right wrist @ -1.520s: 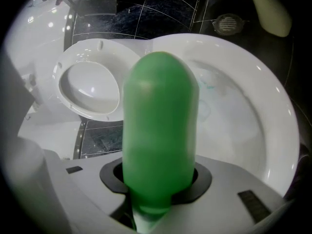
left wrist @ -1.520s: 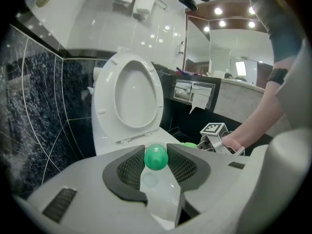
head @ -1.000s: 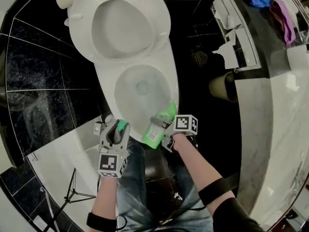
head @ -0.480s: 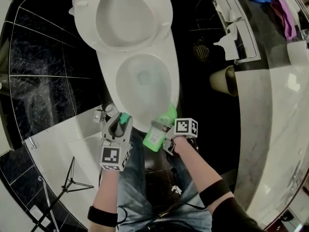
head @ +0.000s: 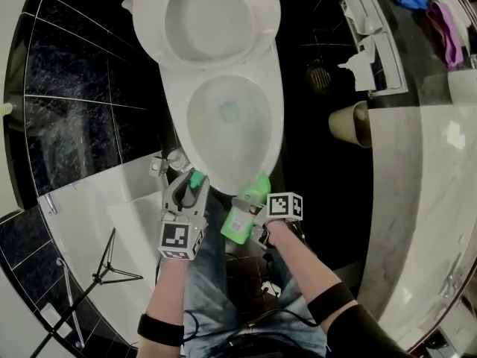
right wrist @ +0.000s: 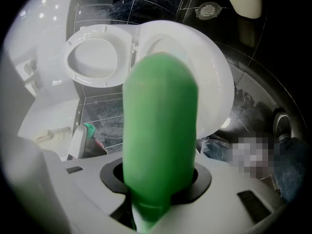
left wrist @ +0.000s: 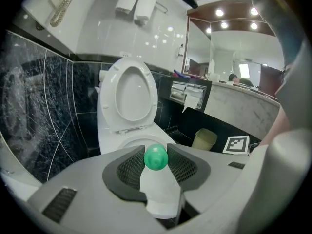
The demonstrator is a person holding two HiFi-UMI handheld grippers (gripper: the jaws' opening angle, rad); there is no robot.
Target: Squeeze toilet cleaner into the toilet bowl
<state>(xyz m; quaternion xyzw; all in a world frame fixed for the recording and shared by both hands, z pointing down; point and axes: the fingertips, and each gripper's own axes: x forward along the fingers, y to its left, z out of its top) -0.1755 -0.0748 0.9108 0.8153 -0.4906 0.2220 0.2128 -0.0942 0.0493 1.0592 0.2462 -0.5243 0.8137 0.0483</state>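
A: While the green cleaner bottle point(head: 252, 200) sits low in mid-frame, clamped in our right hand-held gripper point(head: 246, 209), are we squeezing?
B: Not yet, we judge: our left hand-held gripper point(head: 192, 185) pinches a green-tipped white cap point(head: 196, 178); next we tip the bottle over the toilet bowl point(head: 276, 134) above.

— Where does the head view sit?
— High above, facing steeply down on the toilet bowl point(head: 227, 118), left claw point(head: 188, 189) and right claw point(head: 247, 203).
— And the gripper views?
— Each rides close behind its own claw, low, facing that bowl; all three share it.
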